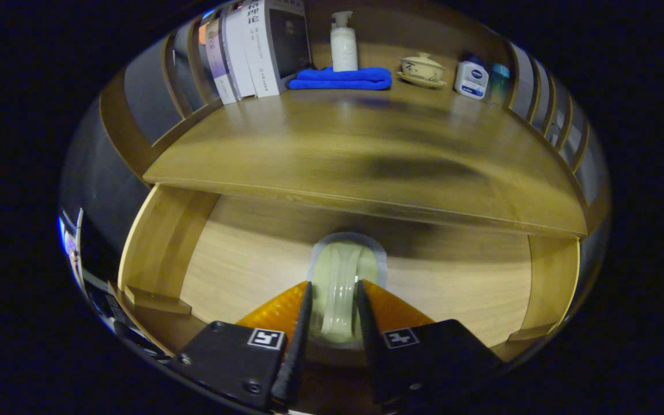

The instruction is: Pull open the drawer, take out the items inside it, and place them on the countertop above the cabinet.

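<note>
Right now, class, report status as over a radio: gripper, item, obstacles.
Gripper shut on pale ribbed item, over open drawer. Countertop just beyond, not yet reached. Books, blue towel, bottles far back; nothing between.

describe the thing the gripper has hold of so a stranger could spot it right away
Start at the wooden countertop, then drop into the open light-wood drawer below it. There the gripper is closed on a pale green, ribbed, glossy object, the only item seen in the drawer, unlike the bottles, towel and books up on the countertop.
</note>
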`<state>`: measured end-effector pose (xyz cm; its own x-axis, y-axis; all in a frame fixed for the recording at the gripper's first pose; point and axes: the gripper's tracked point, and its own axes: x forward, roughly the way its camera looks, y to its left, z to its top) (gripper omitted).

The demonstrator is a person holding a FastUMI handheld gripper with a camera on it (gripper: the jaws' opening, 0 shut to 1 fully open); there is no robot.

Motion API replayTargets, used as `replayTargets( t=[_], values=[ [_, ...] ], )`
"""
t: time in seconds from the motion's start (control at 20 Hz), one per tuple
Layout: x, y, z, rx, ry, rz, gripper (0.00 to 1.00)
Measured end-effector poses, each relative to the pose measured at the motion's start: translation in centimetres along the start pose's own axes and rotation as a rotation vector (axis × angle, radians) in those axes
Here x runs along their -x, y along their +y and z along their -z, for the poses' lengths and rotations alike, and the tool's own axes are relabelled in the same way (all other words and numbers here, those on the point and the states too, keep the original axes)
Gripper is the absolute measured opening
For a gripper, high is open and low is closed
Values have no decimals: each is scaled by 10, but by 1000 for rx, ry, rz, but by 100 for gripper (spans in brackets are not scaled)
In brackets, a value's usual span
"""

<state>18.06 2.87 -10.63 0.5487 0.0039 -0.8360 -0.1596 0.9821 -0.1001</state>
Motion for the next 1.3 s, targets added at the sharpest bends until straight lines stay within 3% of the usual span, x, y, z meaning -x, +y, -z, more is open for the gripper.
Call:
replayTargets(
  t=[0.15, 0.3, 0.9, 1.3],
  values=[
    [-2, -1, -3, 18, -21, -16, 25],
    [-2, 1, -4, 49, -39, -38, 20],
    [38, 12, -11, 301, -89, -56, 18],
    [75, 27, -18, 387, -121, -107, 18]
  ],
)
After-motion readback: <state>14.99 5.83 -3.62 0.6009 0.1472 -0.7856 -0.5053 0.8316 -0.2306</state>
